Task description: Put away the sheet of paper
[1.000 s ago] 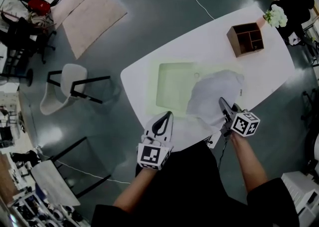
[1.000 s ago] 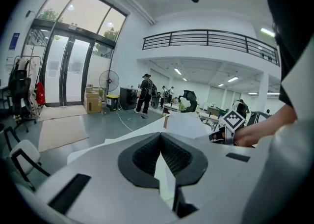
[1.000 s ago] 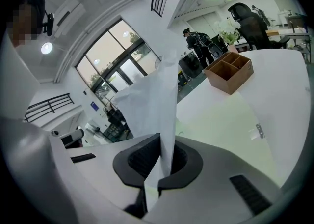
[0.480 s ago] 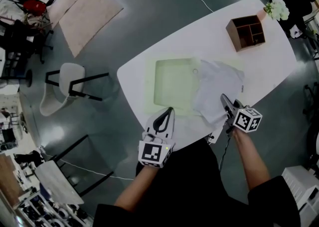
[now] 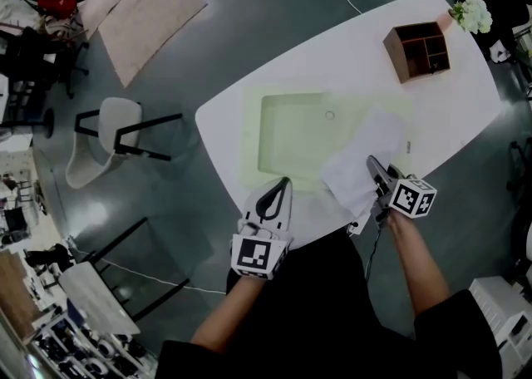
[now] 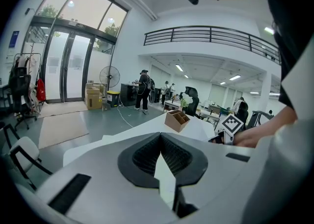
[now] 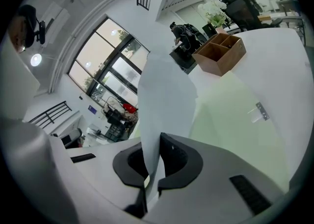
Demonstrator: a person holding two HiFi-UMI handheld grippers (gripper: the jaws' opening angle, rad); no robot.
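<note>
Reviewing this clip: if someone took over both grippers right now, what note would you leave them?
Left gripper: shut, empty, at the near edge of the white table.
Right gripper: shut on the sheet of paper, which spreads over the right part of the green mat.
Wooden organizer: far right end of the table.
Done: sheet gripped by its near edge.
Left: put the sheet away; the frames do not show where.
</note>
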